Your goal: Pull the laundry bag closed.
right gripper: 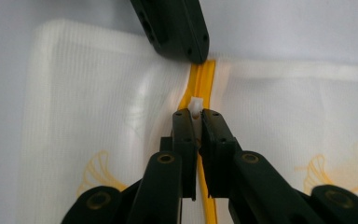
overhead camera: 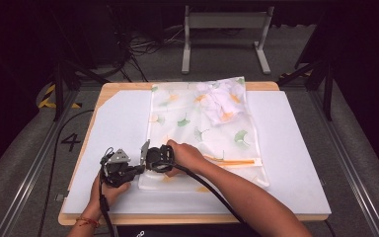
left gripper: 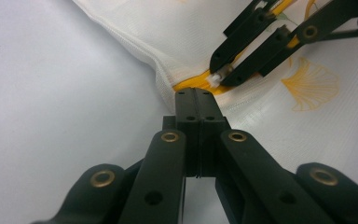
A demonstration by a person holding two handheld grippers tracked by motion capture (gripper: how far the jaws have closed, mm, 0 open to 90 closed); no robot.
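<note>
White mesh bag (overhead camera: 205,131) lies flat on the counter (overhead camera: 296,163); left claw (left gripper: 196,100) pinches its corner shut, right claw (right gripper: 196,116) grips the white zipper pull (right gripper: 196,106), seemingly ready to slide along the yellow zipper (right gripper: 204,74).

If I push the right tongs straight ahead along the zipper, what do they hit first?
Most likely the left tongs, which sit shut on the end of the yellow zipper just ahead. The right tongs are shut on the white zipper pull; how much gap remains is hard to judge.
</note>
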